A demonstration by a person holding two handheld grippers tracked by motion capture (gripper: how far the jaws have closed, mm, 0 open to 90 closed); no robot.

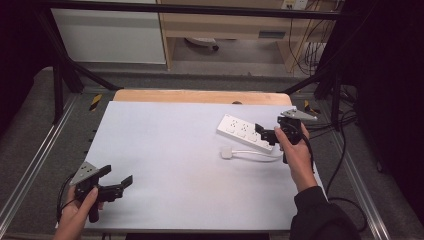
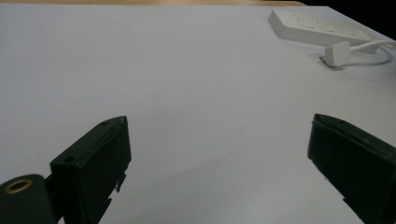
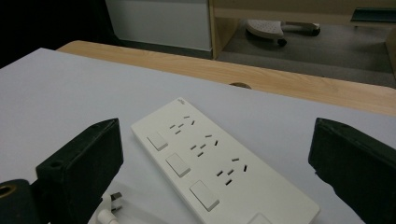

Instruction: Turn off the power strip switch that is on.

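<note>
A white power strip (image 1: pixel 244 131) with several sockets and switches lies at the back right of the white table mat (image 1: pixel 175 165). Its white plug (image 1: pixel 227 152) rests just in front of it, at the end of a looped white cable (image 1: pixel 260 158). My right gripper (image 1: pixel 262 131) hovers over the strip's right end, open and holding nothing. In the right gripper view the strip (image 3: pixel 210 163) lies between and below the spread jaws (image 3: pixel 215 123), with the plug (image 3: pixel 109 205) at the lower left. My left gripper (image 1: pixel 117 176) is open and holds nothing at the front left corner. Its view (image 2: pixel 219 122) shows the strip (image 2: pixel 313 25) and plug (image 2: pixel 338 52) far off.
The mat covers a wooden table whose bare edge (image 1: pixel 200 96) shows at the back. Black frame posts (image 1: pixel 57 85) stand around the table. Black cables (image 1: pixel 345 125) trail off the right side. A chair base (image 1: pixel 202 44) sits under a desk beyond.
</note>
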